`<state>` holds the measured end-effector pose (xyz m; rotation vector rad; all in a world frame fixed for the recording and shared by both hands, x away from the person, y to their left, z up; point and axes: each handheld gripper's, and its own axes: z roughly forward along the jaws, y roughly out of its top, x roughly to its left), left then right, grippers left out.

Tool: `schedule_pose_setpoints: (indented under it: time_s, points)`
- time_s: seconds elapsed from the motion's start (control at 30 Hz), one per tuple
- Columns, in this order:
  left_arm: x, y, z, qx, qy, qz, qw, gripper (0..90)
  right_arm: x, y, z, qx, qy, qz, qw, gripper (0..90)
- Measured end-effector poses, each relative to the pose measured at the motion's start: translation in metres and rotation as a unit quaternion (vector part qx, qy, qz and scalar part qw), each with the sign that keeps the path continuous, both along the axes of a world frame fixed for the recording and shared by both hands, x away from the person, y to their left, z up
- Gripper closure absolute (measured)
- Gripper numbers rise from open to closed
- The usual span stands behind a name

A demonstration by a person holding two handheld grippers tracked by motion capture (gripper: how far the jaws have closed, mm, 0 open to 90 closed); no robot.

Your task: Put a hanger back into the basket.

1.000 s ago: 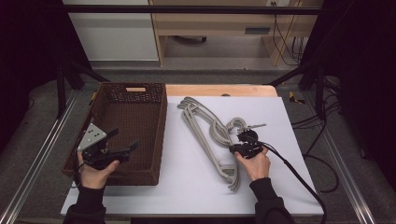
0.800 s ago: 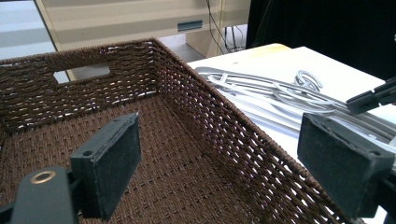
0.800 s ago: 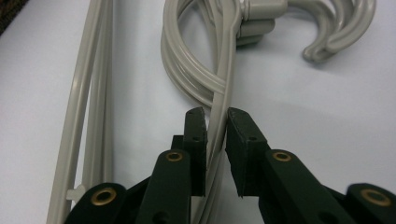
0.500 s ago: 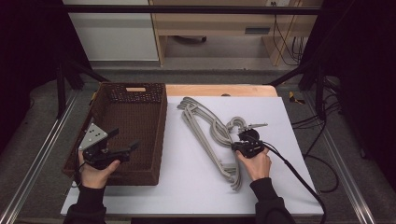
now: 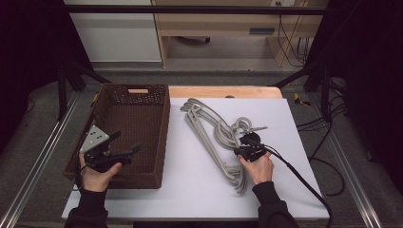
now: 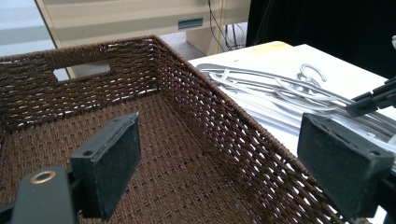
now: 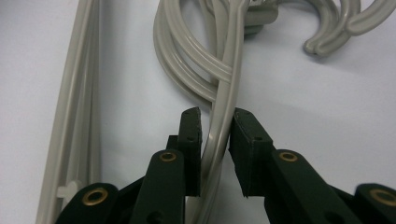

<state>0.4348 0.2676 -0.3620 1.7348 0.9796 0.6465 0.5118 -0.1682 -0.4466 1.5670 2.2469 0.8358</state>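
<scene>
A pile of grey plastic hangers point(image 5: 209, 128) lies on the white table top, right of a brown woven basket point(image 5: 164, 133). My right gripper point(image 5: 247, 145) sits at the near side of the pile. In the right gripper view its jaws point(image 7: 216, 121) are closed around one thin hanger arm point(image 7: 224, 93). My left gripper point(image 5: 127, 141) hovers over the near part of the basket, jaws wide open and empty point(image 6: 224, 154). The left gripper view shows the basket's inside point(image 6: 93, 79), the hangers point(image 6: 261, 81) beyond its wall, and the right gripper point(image 6: 373, 98) at the far right.
The white sheet point(image 5: 190, 190) covers the table, with a wooden edge point(image 5: 223, 91) at the back. A black cable point(image 5: 304, 180) trails from the right gripper toward the near right corner. Metal rails point(image 5: 43, 156) run along the table's sides.
</scene>
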Motion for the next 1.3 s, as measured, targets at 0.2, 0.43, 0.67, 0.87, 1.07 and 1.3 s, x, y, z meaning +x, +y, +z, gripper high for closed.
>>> schedule_pose_setpoints:
  time_s: [0.2, 0.43, 0.67, 0.87, 1.07, 1.3]
  points:
    - [0.0, 0.0, 0.001, 0.0, -0.001, 0.0, 1.0, 13.2, -0.002, 0.001, 0.004, 0.006, -0.012, -0.008, 0.9999, 76.3]
    - [-0.001, 0.002, 0.001, -0.003, -0.003, 0.002, 1.0, 13.2, -0.005, -0.002, 0.01, 0.008, -0.044, -0.027, 0.9987, 81.6]
    - [-0.001, 0.002, 0.002, -0.003, -0.003, 0.002, 1.0, 13.2, -0.009, -0.004, 0.016, 0.019, -0.072, -0.032, 0.9967, 82.4]
    - [-0.001, 0.002, 0.002, -0.004, -0.004, 0.003, 1.0, 13.2, -0.012, -0.006, 0.021, 0.029, -0.092, -0.035, 0.9947, 82.4]
    - [-0.003, 0.001, 0.004, -0.004, -0.008, 0.001, 1.0, 13.2, -0.016, -0.011, 0.03, 0.052, -0.114, -0.036, 0.9915, 82.4]
    - [-0.009, 0.002, 0.012, -0.007, -0.019, -0.005, 0.9998, 13.0, -0.026, -0.025, 0.05, 0.07, -0.138, -0.016, 0.9878, 82.3]
